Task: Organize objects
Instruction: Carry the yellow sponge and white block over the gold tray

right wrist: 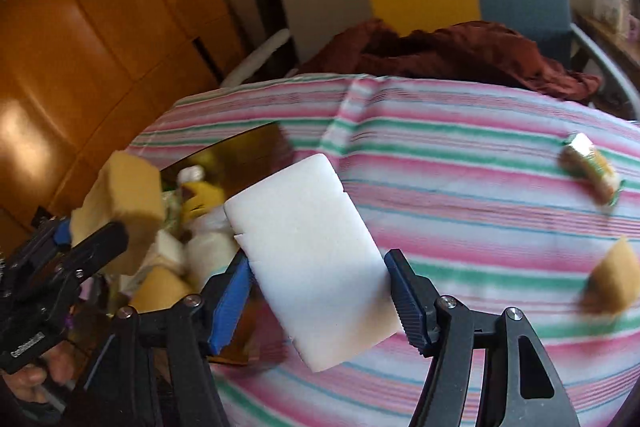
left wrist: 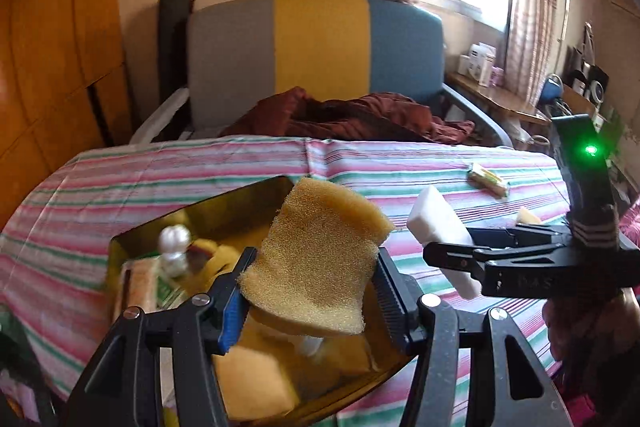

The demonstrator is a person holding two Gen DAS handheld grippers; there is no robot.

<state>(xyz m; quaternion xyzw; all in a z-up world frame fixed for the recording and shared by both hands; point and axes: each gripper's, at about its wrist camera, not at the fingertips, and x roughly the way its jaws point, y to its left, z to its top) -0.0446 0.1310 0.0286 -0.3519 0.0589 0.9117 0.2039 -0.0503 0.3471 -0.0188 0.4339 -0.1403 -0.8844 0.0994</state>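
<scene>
While sorting continues | left gripper (left wrist: 312, 291) pinches yellow sponge (left wrist: 320, 251) over bin (left wrist: 256, 193) | right gripper (right wrist: 320, 287) clamps white sponge (right wrist: 316, 255), probably bin-bound

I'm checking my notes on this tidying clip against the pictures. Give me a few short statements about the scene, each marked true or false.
1. The left gripper is shut on a yellow sponge. True.
2. The right gripper is empty. False: it is shut on a white sponge.
3. The amber bin already holds several items. True.
4. The striped cloth has nothing left lying on it. False: a wrapped packet and a yellow sponge piece lie there.
5. A dark red garment lies on the chair. True.
</scene>
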